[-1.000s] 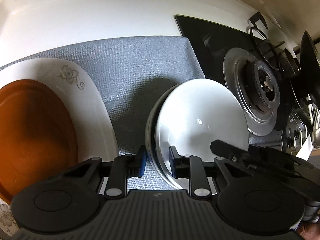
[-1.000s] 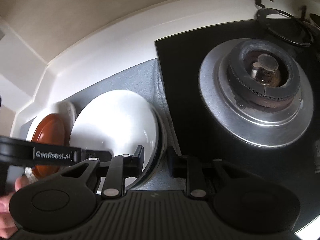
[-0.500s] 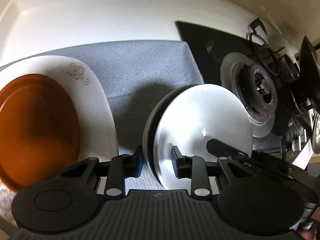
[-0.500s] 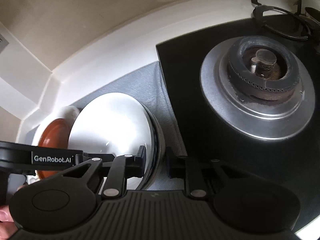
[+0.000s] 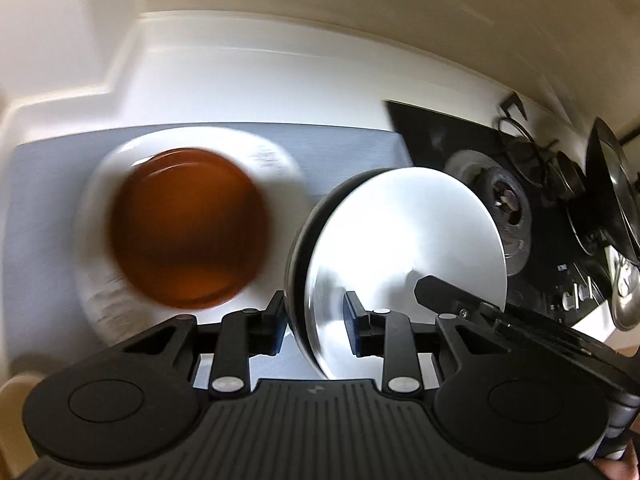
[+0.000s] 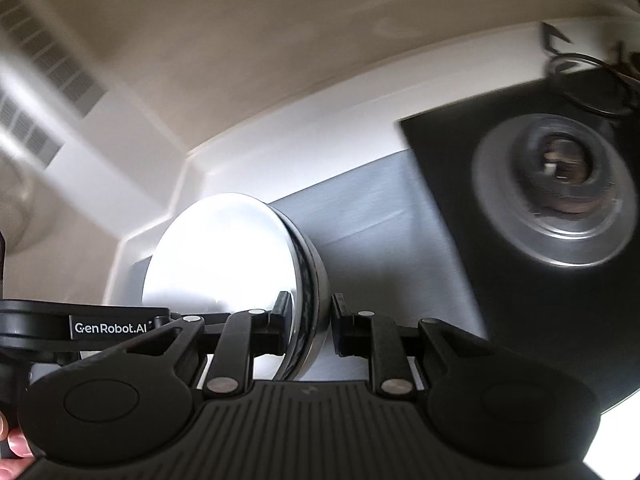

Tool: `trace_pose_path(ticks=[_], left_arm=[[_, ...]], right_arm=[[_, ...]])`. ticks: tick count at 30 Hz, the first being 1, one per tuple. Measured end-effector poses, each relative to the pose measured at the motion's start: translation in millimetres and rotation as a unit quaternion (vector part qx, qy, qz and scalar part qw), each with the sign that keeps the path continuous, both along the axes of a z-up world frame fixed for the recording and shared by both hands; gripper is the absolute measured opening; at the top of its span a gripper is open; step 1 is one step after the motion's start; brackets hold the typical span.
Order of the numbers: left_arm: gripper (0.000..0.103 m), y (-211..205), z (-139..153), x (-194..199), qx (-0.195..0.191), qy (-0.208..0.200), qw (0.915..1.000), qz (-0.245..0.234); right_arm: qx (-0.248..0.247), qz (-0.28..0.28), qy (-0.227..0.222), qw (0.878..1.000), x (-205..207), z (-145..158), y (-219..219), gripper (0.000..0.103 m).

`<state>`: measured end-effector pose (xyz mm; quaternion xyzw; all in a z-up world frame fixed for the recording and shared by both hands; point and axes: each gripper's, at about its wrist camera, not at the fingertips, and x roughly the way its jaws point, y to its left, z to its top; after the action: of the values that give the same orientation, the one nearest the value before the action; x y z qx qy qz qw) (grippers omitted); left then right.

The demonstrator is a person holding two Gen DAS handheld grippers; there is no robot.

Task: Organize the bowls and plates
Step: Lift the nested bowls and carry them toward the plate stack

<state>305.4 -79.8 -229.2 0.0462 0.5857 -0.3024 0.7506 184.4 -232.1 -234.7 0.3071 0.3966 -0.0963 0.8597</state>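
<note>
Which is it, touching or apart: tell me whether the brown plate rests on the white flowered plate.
Touching. In the left wrist view the brown plate lies inside the white plate, whose rim rings it all round, with no gap showing between them.

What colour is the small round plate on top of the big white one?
Reddish-brown plate; left wrist view shows it best.

The left claw (image 5: 315, 323) is seen from behind, pointed steeply downward, its two black fingers set on either side of the near rim of a white bowl (image 5: 404, 256), which is gripped. The right claw (image 6: 308, 322) is pointed less steeply downward and is clamped on the opposite rim of the same bowl (image 6: 220, 256). Each claw is visible at the edge of the other's view. A fingertip (image 6: 16, 446) of the holding hand is seen at the lower left corner.
</note>
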Motion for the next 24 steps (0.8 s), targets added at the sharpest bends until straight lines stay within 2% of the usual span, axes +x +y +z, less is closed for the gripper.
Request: trace_pose_path(ticks=[5, 11, 17, 24], left_arm=[[0.035, 63.2, 9.7, 0.7, 0.009, 0.011, 0.9984, 0.056], [0.035, 140.7, 12.4, -0.2, 0.025, 0.031, 0.992, 0.12], [0.035, 222.4, 7.9, 4.3, 0.015, 0.089, 0.9795, 0.18], [0.034, 282.0, -1.3, 4.5, 0.011, 0.109, 0.9657, 0.235]], right_arm=[[0.02, 0.053, 0.004, 0.998, 20.1, 7.2, 46.8, 0.022], [0.035, 0.125, 0.013, 0.991, 43.3, 7.3, 109.0, 0.023], [0.029, 0.205, 0.019, 0.978, 68.3, 15.1, 173.6, 0.023], [0.018, 0.27, 0.033, 0.962, 89.6, 9.8, 220.3, 0.024]])
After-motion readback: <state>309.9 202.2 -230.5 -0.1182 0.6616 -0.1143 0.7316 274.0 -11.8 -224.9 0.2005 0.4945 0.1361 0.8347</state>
